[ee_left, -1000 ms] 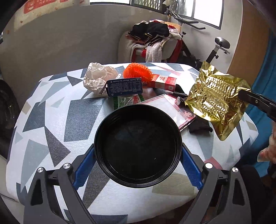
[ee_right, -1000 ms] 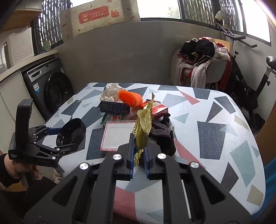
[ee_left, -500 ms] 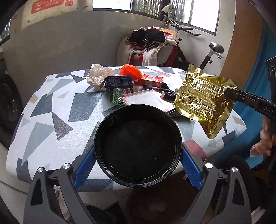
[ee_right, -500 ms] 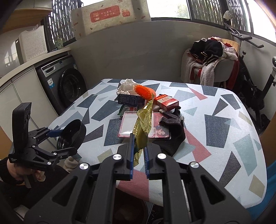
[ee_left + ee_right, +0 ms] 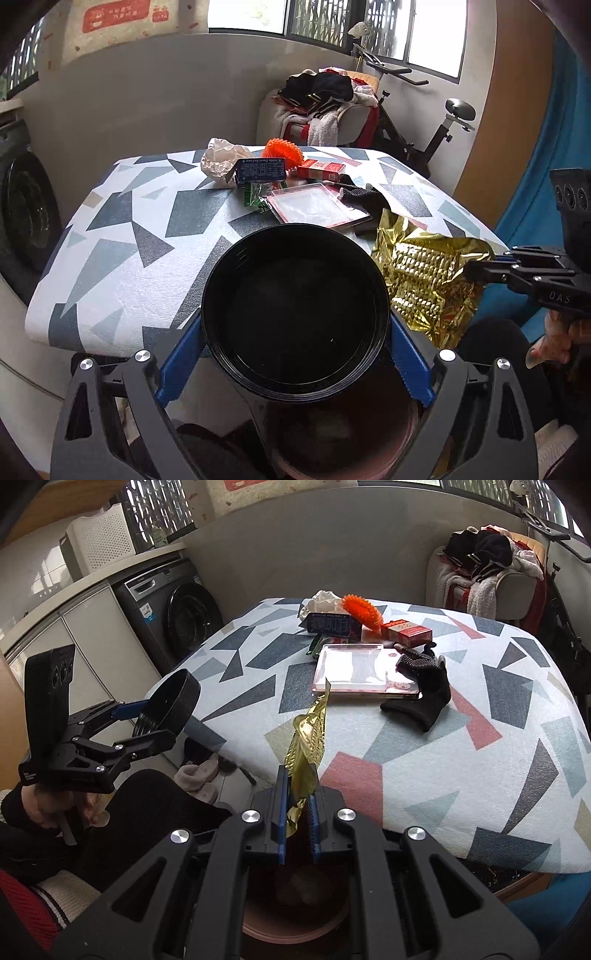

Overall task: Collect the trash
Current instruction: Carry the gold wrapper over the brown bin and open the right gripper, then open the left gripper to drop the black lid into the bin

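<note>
The left gripper [image 5: 295, 354] pinches a black bowl [image 5: 295, 314] between its fingers, while the right gripper [image 5: 298, 814] beside it pinches a gold wrapper [image 5: 308, 746].

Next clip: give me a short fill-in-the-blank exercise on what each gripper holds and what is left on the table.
1. The left gripper is shut on a round ____ bowl.
2. The right gripper pinches a crumpled ____ foil wrapper.
3. On the table, a black ____ lies partly over the pink-rimmed tray.

Missing words: black; gold; glove
</note>
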The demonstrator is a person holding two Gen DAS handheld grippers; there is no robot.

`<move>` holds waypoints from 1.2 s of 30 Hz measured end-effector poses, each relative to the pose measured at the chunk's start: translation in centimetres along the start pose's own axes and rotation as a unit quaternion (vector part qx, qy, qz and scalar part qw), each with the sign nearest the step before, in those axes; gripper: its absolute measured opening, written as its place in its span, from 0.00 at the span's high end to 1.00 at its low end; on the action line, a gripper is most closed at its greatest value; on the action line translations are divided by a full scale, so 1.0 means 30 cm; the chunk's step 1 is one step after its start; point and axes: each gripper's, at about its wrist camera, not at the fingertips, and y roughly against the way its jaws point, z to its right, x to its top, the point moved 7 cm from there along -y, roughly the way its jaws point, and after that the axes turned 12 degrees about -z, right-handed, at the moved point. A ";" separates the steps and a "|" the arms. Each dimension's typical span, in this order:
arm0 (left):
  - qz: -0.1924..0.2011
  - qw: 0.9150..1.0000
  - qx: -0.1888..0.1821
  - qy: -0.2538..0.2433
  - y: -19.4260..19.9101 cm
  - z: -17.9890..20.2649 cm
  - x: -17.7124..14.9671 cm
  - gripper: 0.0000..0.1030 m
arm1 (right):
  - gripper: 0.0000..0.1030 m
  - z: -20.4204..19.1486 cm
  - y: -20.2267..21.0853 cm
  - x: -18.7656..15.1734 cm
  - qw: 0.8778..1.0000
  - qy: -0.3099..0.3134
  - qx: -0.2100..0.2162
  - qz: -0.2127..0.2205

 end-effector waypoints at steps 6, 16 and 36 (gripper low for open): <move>-0.006 1.000 -0.005 0.009 0.000 -0.001 -0.044 0.13 | 0.87 -0.056 -0.073 -0.063 0.999 0.008 0.020 -0.040; -0.021 1.000 -0.016 0.007 -0.024 0.014 -0.087 0.13 | 0.51 -0.034 -0.109 -0.072 0.998 -0.014 0.020 -0.055; -0.071 0.996 -0.026 -0.044 -0.148 0.119 -0.137 0.12 | 0.07 0.150 -0.030 0.020 0.995 -0.060 -0.073 0.015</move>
